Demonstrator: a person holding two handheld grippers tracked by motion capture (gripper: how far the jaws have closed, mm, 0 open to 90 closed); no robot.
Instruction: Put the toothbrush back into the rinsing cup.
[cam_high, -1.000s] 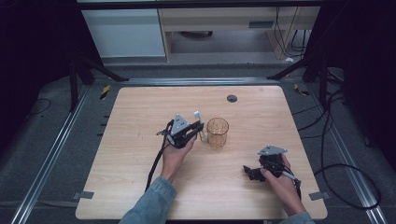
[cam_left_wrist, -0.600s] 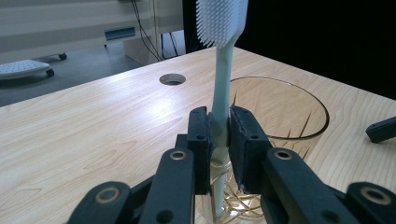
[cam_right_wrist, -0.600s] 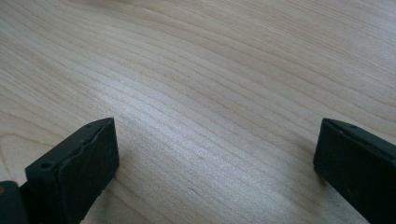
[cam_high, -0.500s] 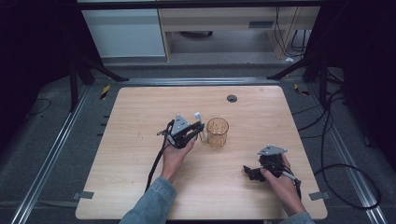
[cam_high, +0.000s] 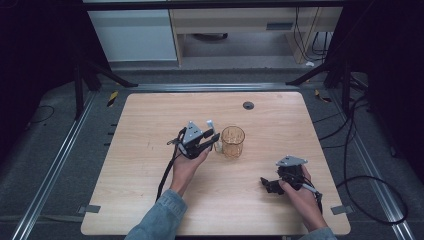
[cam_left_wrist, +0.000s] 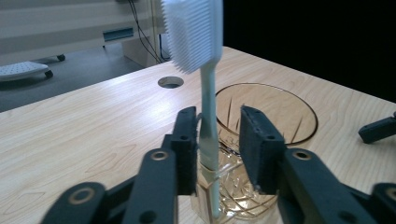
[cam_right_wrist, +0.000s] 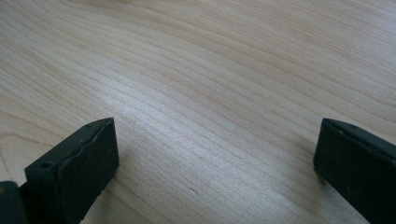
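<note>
A white toothbrush (cam_left_wrist: 208, 116) stands upright, bristle head (cam_high: 210, 123) on top, its lower end at the near side of an amber cut-glass cup (cam_high: 233, 141). I cannot tell whether that end is inside the cup. My left gripper (cam_left_wrist: 217, 135) has just been opening around the handle. The handle rests against one pad (cam_left_wrist: 188, 140), with a gap to the other pad, so the gripper is open. From the high view the left gripper (cam_high: 215, 141) sits just left of the cup (cam_left_wrist: 280, 112). My right gripper (cam_high: 267, 184) lies low at the front right, its fingers (cam_right_wrist: 77, 163) wide open over bare wood.
The wooden table (cam_high: 150, 125) has a round cable hole (cam_high: 248, 105) at the back centre. Metal rails and cables run along both sides of the table. A white cabinet and a shelf stand behind it.
Both hands, the toothbrush and the cup keep their places. No shift of the left jaws is clear from the high view.
</note>
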